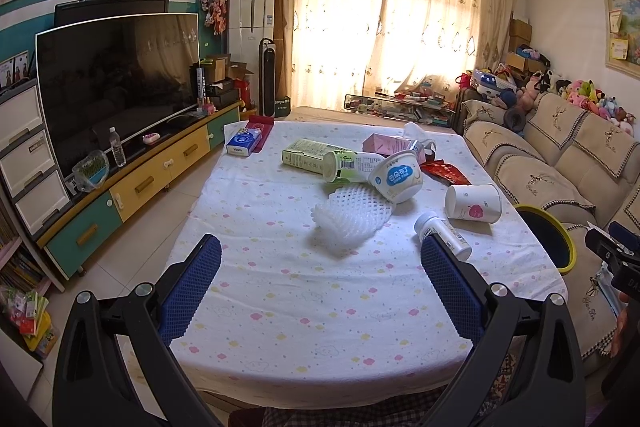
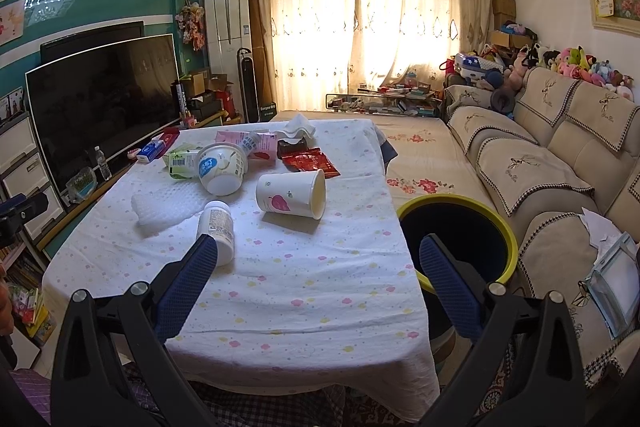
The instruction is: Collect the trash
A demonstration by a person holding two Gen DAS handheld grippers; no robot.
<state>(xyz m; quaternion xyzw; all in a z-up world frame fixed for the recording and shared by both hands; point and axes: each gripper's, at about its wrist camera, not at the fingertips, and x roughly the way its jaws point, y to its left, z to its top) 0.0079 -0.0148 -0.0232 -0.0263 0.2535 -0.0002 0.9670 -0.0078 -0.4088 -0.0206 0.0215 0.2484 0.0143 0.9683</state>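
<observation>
Trash lies on a table (image 1: 304, 307) covered with a white dotted cloth: a white foam net (image 1: 348, 219), a white pill bottle (image 1: 442, 235), a paper cup (image 1: 474, 203) on its side, a white bowl (image 1: 396, 177), a green carton (image 1: 308, 155), a red wrapper (image 1: 446, 173). A yellow-rimmed black bin (image 2: 456, 239) stands at the table's right edge. My left gripper (image 1: 320, 259) is open and empty above the near table. My right gripper (image 2: 318, 255) is open and empty, its left finger next to the pill bottle (image 2: 218, 227), with the cup (image 2: 292, 195) beyond.
A sofa (image 2: 560, 163) with a beige cover runs along the right. A TV (image 1: 120, 83) on a low cabinet stands at the left. A blue tissue pack (image 1: 244, 143) and pink box (image 1: 384, 143) lie at the table's far end. A low glass table (image 1: 396, 105) stands by the curtains.
</observation>
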